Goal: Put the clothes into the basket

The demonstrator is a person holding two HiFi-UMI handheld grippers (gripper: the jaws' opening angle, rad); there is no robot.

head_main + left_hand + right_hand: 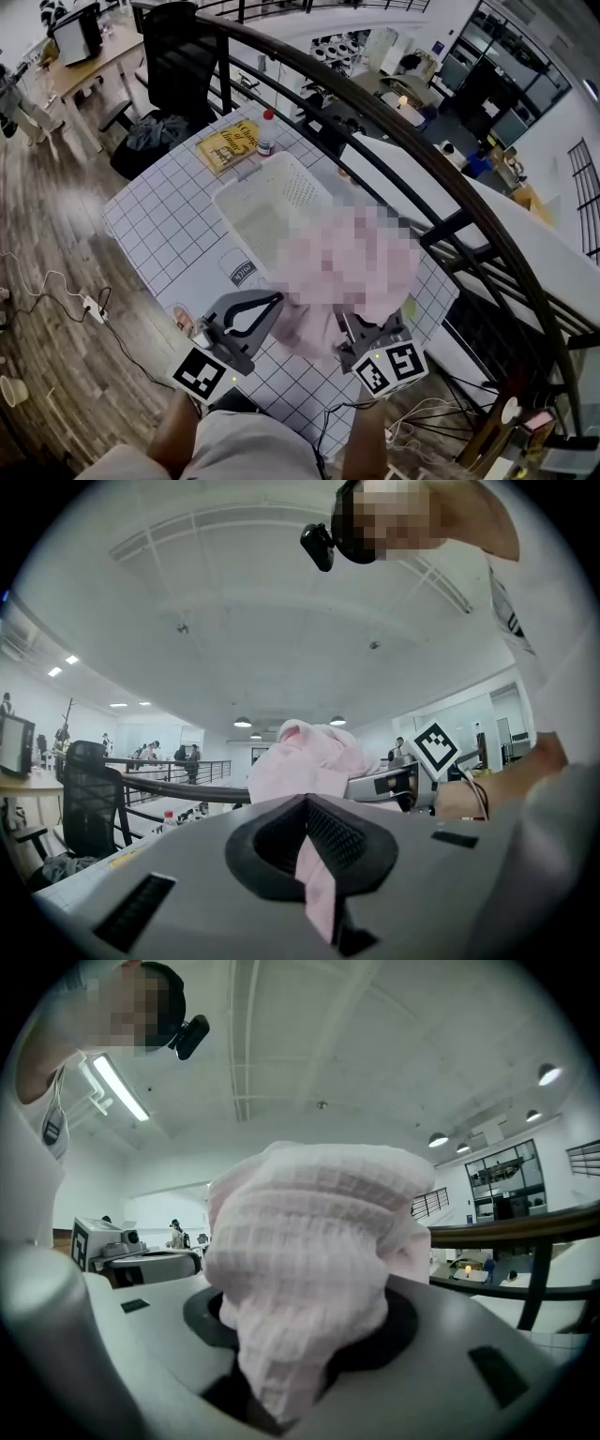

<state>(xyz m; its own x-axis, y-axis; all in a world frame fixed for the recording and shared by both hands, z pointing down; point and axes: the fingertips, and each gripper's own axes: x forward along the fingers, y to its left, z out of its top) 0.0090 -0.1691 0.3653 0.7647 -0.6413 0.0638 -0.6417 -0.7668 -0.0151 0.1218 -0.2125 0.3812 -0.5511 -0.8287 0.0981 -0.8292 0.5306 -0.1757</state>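
Note:
A pink waffle-weave cloth (347, 272) hangs between both grippers, above the near right part of the gridded table (159, 225). The white basket (272, 202) stands just beyond it, partly covered by the cloth from this angle. My left gripper (274, 303) is shut on a thin pink strip of the cloth (309, 761), which runs down between its jaws (314, 855). My right gripper (352, 326) is shut on a thick bunch of the cloth (309, 1241), which fills the gap between its jaws (291, 1372). Both grippers point upward and sit close together.
A yellow book (228, 145) and a red-capped bottle (266, 133) lie beyond the basket. A clear cup (242, 272) stands near the left gripper. A black railing (394, 141) runs along the table's far side. A black chair (178, 56) stands behind. Cables (94, 305) lie on the wooden floor.

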